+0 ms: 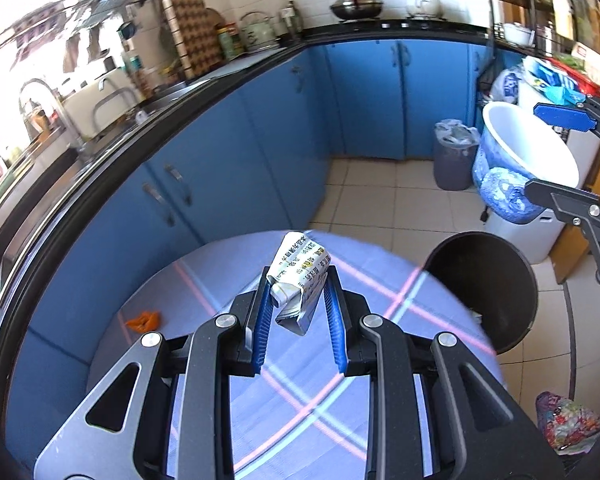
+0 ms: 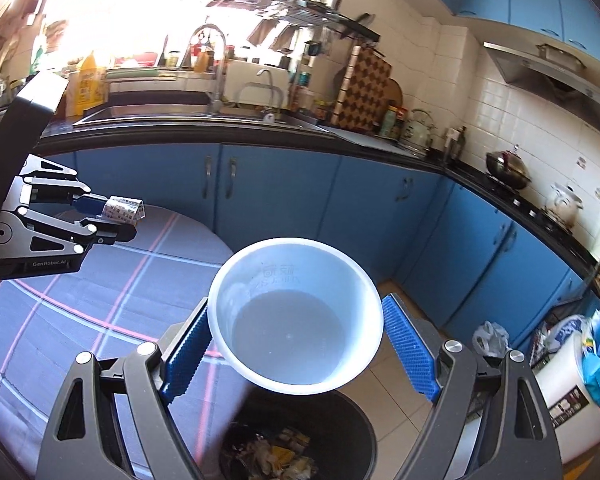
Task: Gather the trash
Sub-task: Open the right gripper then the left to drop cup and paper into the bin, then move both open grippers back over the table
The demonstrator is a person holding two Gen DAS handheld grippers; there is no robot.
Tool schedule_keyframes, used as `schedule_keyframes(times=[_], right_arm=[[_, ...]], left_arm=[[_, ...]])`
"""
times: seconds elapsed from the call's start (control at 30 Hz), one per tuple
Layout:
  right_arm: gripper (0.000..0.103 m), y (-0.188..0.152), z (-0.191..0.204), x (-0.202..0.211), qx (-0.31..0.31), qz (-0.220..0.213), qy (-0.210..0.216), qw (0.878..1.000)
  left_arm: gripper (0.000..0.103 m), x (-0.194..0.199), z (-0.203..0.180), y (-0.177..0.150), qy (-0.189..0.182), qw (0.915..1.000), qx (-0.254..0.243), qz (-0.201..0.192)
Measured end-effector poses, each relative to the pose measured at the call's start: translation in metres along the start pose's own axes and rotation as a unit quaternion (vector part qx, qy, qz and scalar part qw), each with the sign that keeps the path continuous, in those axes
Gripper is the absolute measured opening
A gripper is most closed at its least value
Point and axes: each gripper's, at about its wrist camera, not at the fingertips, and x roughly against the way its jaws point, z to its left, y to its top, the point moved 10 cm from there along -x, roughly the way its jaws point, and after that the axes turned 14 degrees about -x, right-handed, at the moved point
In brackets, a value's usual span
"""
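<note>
Here, label by label:

Left tongs (image 1: 298,280): narrow, blue ribbed pads pressed on both sides of a crumpled white printed drink carton (image 1: 300,276); seen from the right wrist view at the left edge (image 2: 118,216), carton (image 2: 124,210) sticking out past the fingertips.

Carton position: lifted clear above the round bench with the blue-grey cloth crossed by pink and white stripes (image 1: 204,280), not touching it.

Right tongs (image 2: 296,332): spread wide, closed on a large round paper bowl, white inside, blue patterned outside (image 2: 296,312); left pad against the bowl's wall, right pad just beside the rim, contact there hard to tell.

Bowl position: tilted, mouth toward the camera, hanging over the round black trash bin (image 2: 340,420); in the left wrist view, at the right edge between the far tongs (image 1: 558,156), bowl (image 1: 528,156) above and behind the bin (image 1: 488,284).

Bin contents: crumpled paper and yellowish scraps (image 2: 276,456) at the bottom.

Bin position: on the tiled floor, just beside the bench edge.

Still on the bench: small orange scrap, possibly peel (image 1: 143,320), near the far left edge of the cloth.
</note>
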Motion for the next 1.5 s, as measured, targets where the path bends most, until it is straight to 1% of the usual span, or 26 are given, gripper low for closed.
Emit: schedule_keyframes(times=[0.2, 0.27, 0.3, 0.33, 0.4, 0.57, 0.67, 0.83, 0.93, 0.97, 1.0, 1.03, 1.07, 1.13, 1.2, 1.33, 1.5], right_arm=[[0.083, -0.008, -0.030, 0.004, -0.020, -0.003, -0.012, 1.000], [0.083, -0.009, -0.042, 0.004, -0.026, -0.007, -0.022, 0.999], [0.085, -0.011, -0.047, 0.003, -0.029, -0.007, -0.024, 0.999], [0.091, -0.012, -0.051, 0.003, -0.034, -0.007, -0.024, 0.999], [0.094, -0.014, -0.059, 0.002, -0.043, -0.007, -0.021, 0.999], [0.094, -0.019, -0.077, -0.001, -0.054, -0.008, -0.030, 0.998], [0.094, -0.022, -0.089, -0.001, -0.055, -0.009, -0.044, 0.997], [0.094, -0.030, -0.106, 0.000, -0.061, -0.007, -0.057, 0.997], [0.094, -0.035, -0.119, -0.001, -0.067, -0.005, -0.063, 0.996], [0.094, -0.036, -0.121, -0.001, -0.069, -0.004, -0.065, 0.995], [0.094, -0.037, -0.125, -0.002, -0.072, -0.003, -0.065, 0.995], [0.095, -0.039, -0.128, -0.003, -0.074, 0.000, -0.064, 0.995], [0.095, -0.040, -0.130, -0.003, -0.076, 0.000, -0.063, 0.995], [0.095, -0.042, -0.136, -0.003, -0.083, 0.001, -0.064, 0.994], [0.095, -0.043, -0.139, -0.005, -0.083, 0.004, -0.068, 0.994], [0.095, -0.043, -0.136, -0.007, -0.081, 0.006, -0.067, 0.994], [0.095, -0.037, -0.122, -0.010, -0.074, 0.004, -0.058, 0.996]], left_arm=[[0.026, -0.010, -0.035, 0.031, -0.023, 0.9995, -0.019, -0.010], [0.026, -0.013, -0.044, 0.039, -0.029, 0.9991, -0.026, -0.012], [0.027, -0.014, -0.049, 0.044, -0.032, 0.9989, -0.030, -0.014], [0.027, -0.015, -0.053, 0.047, -0.035, 0.9987, -0.033, -0.014], [0.027, -0.019, -0.061, 0.056, -0.040, 0.9983, -0.039, -0.016], [0.027, -0.028, -0.080, 0.071, -0.051, 0.9972, -0.052, -0.016], [0.028, -0.034, -0.094, 0.080, -0.060, 0.9962, -0.060, -0.018], [0.029, -0.041, -0.120, 0.103, -0.091, 0.9931, -0.067, -0.029], [0.029, -0.044, -0.135, 0.115, -0.099, 0.9914, -0.079, -0.035], [0.032, -0.045, -0.139, 0.119, -0.102, 0.9909, -0.080, -0.036], [0.050, -0.046, -0.142, 0.122, -0.103, 0.9907, -0.081, -0.037], [0.076, -0.047, -0.145, 0.125, -0.103, 0.9909, -0.078, -0.039], [0.081, -0.049, -0.141, 0.128, -0.085, 0.9928, -0.074, -0.040], [0.091, -0.050, -0.139, 0.129, -0.082, 0.9936, -0.064, -0.045], [0.095, -0.052, -0.132, 0.128, -0.081, 0.9945, -0.050, -0.045], [0.095, -0.055, -0.115, 0.120, -0.066, 0.9963, -0.038, -0.039], [0.095, -0.053, -0.090, 0.104, -0.050, 0.9980, -0.018, -0.033]])
